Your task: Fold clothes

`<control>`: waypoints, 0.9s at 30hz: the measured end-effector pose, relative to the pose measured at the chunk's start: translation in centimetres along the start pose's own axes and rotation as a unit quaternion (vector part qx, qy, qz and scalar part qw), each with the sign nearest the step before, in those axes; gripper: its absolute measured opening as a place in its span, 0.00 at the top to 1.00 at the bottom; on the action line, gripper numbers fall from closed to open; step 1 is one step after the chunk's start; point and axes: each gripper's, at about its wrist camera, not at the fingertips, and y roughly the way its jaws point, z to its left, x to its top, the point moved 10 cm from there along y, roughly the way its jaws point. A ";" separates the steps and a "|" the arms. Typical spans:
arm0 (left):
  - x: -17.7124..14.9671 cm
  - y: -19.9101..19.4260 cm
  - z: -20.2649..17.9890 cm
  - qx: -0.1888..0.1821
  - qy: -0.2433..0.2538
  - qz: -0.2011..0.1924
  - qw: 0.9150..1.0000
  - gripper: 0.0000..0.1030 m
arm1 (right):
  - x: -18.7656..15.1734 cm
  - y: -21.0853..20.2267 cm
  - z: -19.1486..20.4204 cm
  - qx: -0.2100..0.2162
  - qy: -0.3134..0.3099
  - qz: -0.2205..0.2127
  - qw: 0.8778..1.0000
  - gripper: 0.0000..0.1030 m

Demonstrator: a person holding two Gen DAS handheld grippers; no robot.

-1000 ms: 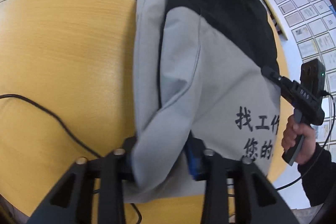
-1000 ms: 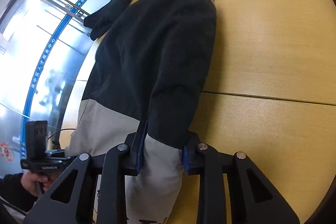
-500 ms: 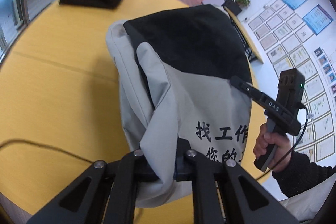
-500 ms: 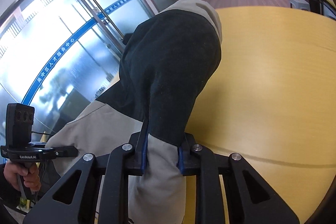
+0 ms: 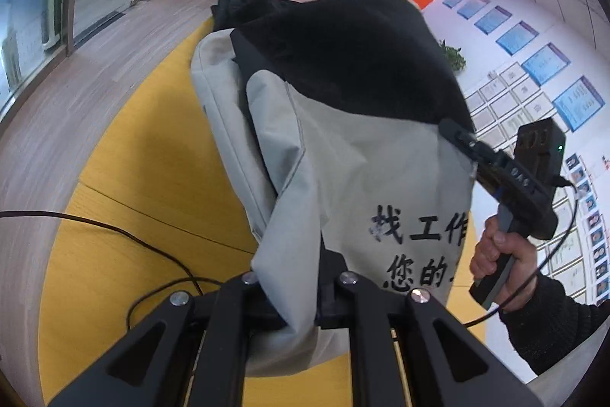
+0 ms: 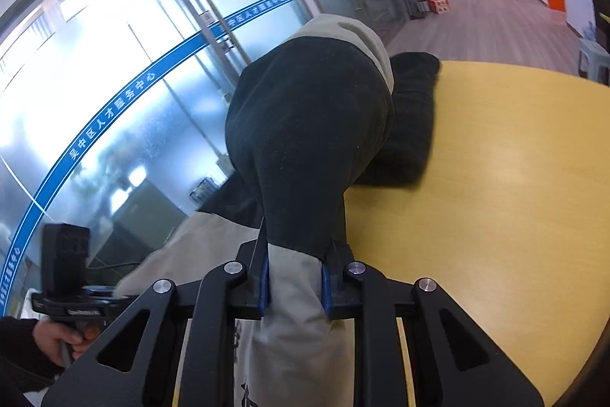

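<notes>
Jacket [image 5: 343, 155], grey and black, hangs lifted above the yellow surface [image 5: 126, 254], pinched at two points on its near grey hem. Hidden: its lower hem drops behind the jaw frames in both views, and the printed black characters at 4 o'clock in the left view are cut off by the fabric edge. The far end of the jacket blocks most of the surface behind it.

Left gripper [image 5: 297, 292]: jaws clamped together on a grey fold, cloth spilling out below them at 6 o'clock. Right gripper [image 6: 293, 287]: jaws clamped on a thicker grey-and-black bunch, blue pads pressing both sides.

Left view only: the right gripper seen side-on at 3 o'clock, biting the jacket's right edge, held by a right hand [image 5: 503, 254] in a dark sleeve; a black cable [image 5: 114, 235] across the surface at 8 o'clock; framed papers on the wall.

Right view only: a folded dark garment [image 6: 411, 117] lying on the surface at 1 o'clock, just behind the jacket; left hand [image 6: 61, 338] on its handle at 8 o'clock; glass doors with a blue stripe.
</notes>
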 end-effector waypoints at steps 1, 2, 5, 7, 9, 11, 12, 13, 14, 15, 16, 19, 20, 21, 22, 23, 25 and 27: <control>0.1 -0.2 1.2 -0.010 -0.008 -0.004 1.000 0.90 | 0.5 0.4 1.0 0.003 -0.008 0.001 1.000 0.83; -0.2 0.3 1.3 -0.018 -0.015 -0.009 1.000 0.90 | 1.1 0.8 2.0 0.007 -0.017 0.003 1.000 0.83; -0.8 1.5 1.7 -0.038 -0.037 -0.024 0.998 0.90 | 3.3 2.6 5.9 0.024 -0.049 0.003 0.999 0.83; -1.0 1.4 2.8 -0.052 -0.052 -0.039 0.997 0.88 | 5.1 3.9 9.1 0.044 -0.063 0.001 0.997 0.83; -1.2 0.8 3.4 -0.062 -0.065 -0.057 0.994 0.79 | 6.0 4.7 12.0 0.069 -0.072 0.000 0.995 0.83; -1.3 0.1 4.0 -0.072 -0.078 -0.075 0.991 0.76 | 6.7 4.9 14.8 0.095 -0.076 -0.005 0.993 0.83; -0.6 -0.5 4.5 -0.068 -0.078 -0.084 0.991 0.75 | 6.8 4.6 15.6 0.108 -0.074 -0.008 0.991 0.84; 0.2 -1.2 5.1 -0.064 -0.077 -0.093 0.991 0.75 | 6.8 4.4 16.5 0.121 -0.071 -0.012 0.990 0.84; 1.0 -1.8 5.7 -0.059 -0.075 -0.102 0.990 0.75 | 7.0 4.2 16.9 0.132 -0.063 -0.016 0.989 0.84; 1.9 -2.4 5.9 -0.049 -0.072 -0.112 0.990 0.75 | 7.3 3.9 17.0 0.142 -0.050 -0.022 0.988 0.84; 2.7 -3.1 6.2 -0.035 -0.066 -0.123 0.990 0.75 | 7.6 3.9 16.5 0.145 -0.036 -0.028 0.988 0.84; 4.0 -3.4 6.6 0.013 -0.035 -0.124 0.992 0.71 | 8.5 4.5 13.3 0.135 0.010 -0.043 0.990 0.85; 4.3 -2.8 6.7 0.027 -0.026 -0.118 0.992 0.69 | 8.4 4.9 11.4 0.126 0.027 -0.041 0.991 0.86; 4.9 -1.6 6.8 0.041 -0.012 -0.103 0.994 0.68 | 8.1 5.4 9.6 0.117 0.043 -0.038 0.991 0.86; 5.1 -0.5 7.2 0.050 -0.001 -0.087 0.995 0.68 | 7.6 6.0 7.4 0.104 0.059 -0.033 0.992 0.86; 4.7 0.9 7.4 0.060 0.013 -0.067 0.996 0.67 | 6.9 6.6 5.0 0.091 0.075 -0.027 0.993 0.87; 4.0 4.4 7.7 0.081 0.043 -0.023 0.996 0.67 | 5.5 8.2 0.6 0.047 0.088 -0.010 0.995 0.86; 4.1 8.3 7.5 0.088 0.061 0.020 0.994 0.67 | 3.1 9.6 -4.3 -0.005 0.095 0.020 0.995 0.86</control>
